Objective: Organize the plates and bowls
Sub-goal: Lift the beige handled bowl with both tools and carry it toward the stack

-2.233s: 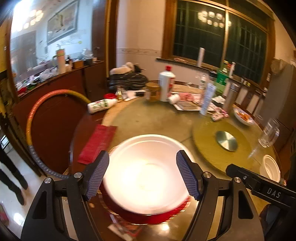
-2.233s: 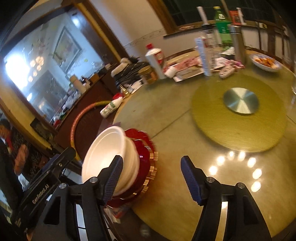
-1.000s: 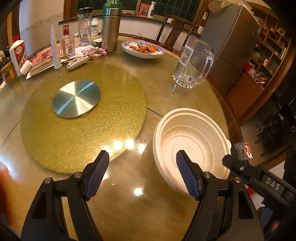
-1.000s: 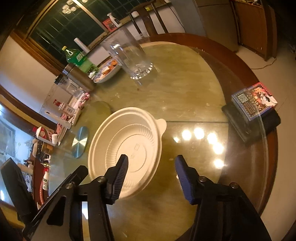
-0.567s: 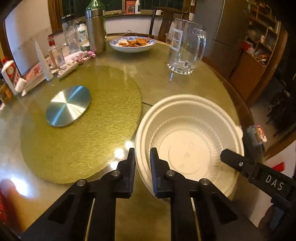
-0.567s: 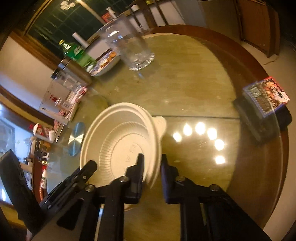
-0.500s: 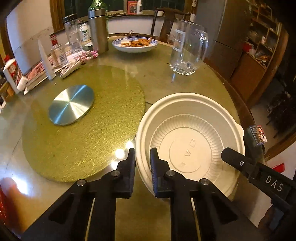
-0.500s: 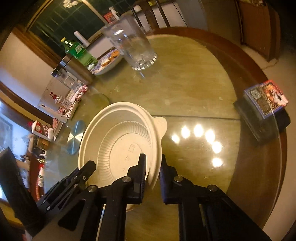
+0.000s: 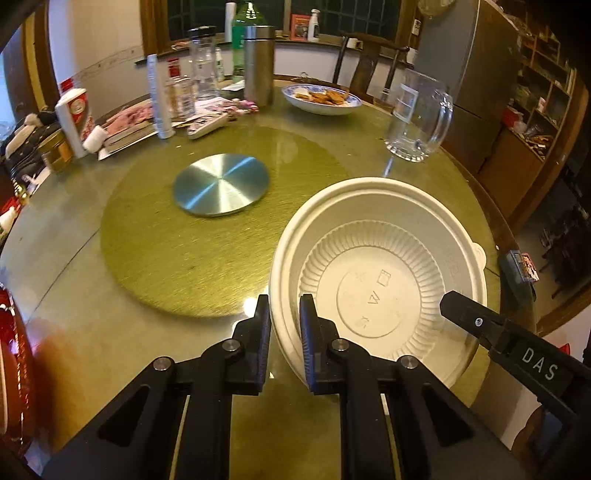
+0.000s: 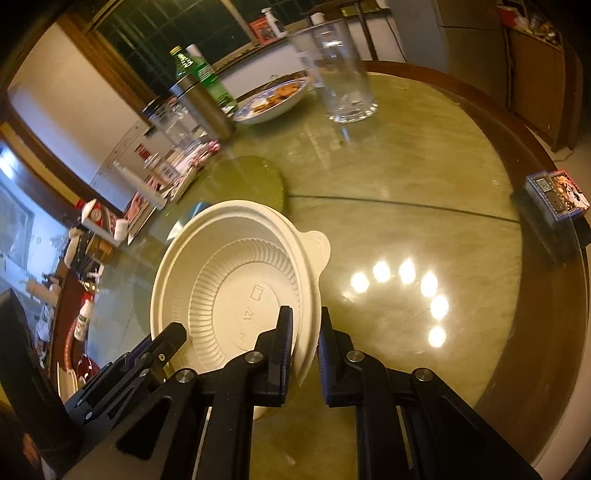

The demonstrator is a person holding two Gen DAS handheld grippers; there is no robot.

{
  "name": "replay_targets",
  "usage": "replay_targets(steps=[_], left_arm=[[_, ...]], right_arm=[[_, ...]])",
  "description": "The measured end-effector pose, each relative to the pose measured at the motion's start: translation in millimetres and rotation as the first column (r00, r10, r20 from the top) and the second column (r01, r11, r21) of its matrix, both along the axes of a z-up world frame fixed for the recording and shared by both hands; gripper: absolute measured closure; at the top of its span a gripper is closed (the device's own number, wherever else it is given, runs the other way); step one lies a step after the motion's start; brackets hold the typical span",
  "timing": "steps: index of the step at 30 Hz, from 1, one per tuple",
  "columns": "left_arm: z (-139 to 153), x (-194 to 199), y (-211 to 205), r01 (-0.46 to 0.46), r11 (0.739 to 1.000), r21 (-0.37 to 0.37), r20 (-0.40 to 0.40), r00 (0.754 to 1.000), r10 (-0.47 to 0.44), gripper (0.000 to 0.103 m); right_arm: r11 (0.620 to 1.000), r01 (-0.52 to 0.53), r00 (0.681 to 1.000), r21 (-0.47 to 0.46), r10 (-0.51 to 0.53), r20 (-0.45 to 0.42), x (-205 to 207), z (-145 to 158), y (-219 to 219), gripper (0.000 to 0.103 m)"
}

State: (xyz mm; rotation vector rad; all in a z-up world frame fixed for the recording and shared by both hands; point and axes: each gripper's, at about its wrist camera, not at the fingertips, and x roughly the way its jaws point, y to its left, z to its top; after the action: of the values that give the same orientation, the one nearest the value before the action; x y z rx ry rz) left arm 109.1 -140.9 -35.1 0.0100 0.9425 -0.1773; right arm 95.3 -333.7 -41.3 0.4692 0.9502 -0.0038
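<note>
Both grippers clamp the same white bowl (image 9: 380,273), w/ ribbed inner wall and embossed marks on its flat bottom. Left gripper (image 9: 284,325) is closed down on the bowl's near-left rim, one finger outside the wall, the other inside, rim pinched betw. them. Right gripper (image 10: 304,332) is likewise closed on the rim, seen in the right wrist view w/ one finger inside the bowl and one outside, close to the bowl's small tab (image 10: 317,243). In the left wrist view the right gripper's body, marked "DAS", reaches in from the lower right over the bowl's near-right edge. Bowl sits at the near-right part of the round table (image 9: 92,332), just beside the green-gold turntable mat (image 9: 155,254), w/ its rim overlapping the mat's edge in the left view; can't tell if the bowl is resting on the glass or lifted slightly. A brushed metal disc (image 9: 221,184) lies at the mat's centre. Beyond the bowl stands a clear glass mug (image 9: 417,118), upright, apart from it. Further back: a blue-rimmed dish of food (image 9: 321,99), a steel flask (image 9: 259,64) and a green bottle (image 9: 245,22) behind it. A small printed card box (image 10: 557,194) rests at the table's right edge, well apart from the bowl. A red plate edge (image 9: 14,362) shows at far left.
</note>
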Motion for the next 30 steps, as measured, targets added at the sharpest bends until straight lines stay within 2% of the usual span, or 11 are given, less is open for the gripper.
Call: replay_targets(steps=[30], left_arm=[[11,-49,92,-0.113,0.992,-0.053,0.027,0.993,0.114,0.09]], right_arm=[[0.983,-0.137,0.989,-0.122,0.143,0.041,-30,24,102,0.091]])
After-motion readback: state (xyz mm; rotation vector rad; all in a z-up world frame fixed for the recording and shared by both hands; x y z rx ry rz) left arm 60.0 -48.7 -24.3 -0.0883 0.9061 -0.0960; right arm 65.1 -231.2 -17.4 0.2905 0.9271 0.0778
